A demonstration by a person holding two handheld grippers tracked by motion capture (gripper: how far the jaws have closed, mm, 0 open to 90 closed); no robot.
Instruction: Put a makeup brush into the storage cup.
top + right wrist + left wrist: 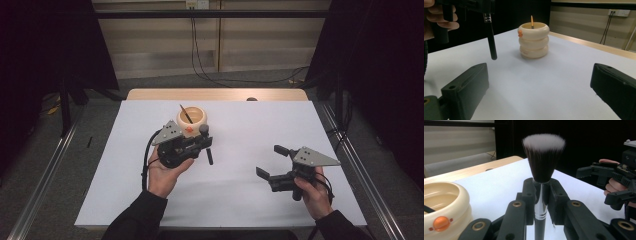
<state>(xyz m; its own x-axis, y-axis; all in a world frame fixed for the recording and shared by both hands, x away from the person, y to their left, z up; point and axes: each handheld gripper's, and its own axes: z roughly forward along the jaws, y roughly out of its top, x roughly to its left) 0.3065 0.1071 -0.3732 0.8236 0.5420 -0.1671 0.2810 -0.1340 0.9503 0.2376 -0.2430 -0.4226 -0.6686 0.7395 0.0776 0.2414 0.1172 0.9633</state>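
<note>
While our left gripper (541, 187) clamps the makeup brush (543, 157) by its silver ferrule, bristles up, just beside the cream ringed holder (192, 119), we keep it above the white table (240, 200). Our right gripper (272, 161) stands wide open and empty, well apart.

Brush (543, 157) handle cut off btm edge; pot (442, 207) cropped left; pot contents unclear.

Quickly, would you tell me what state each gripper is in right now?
Left gripper: shut on the makeup brush.
Right gripper: open, holding nothing.
</note>
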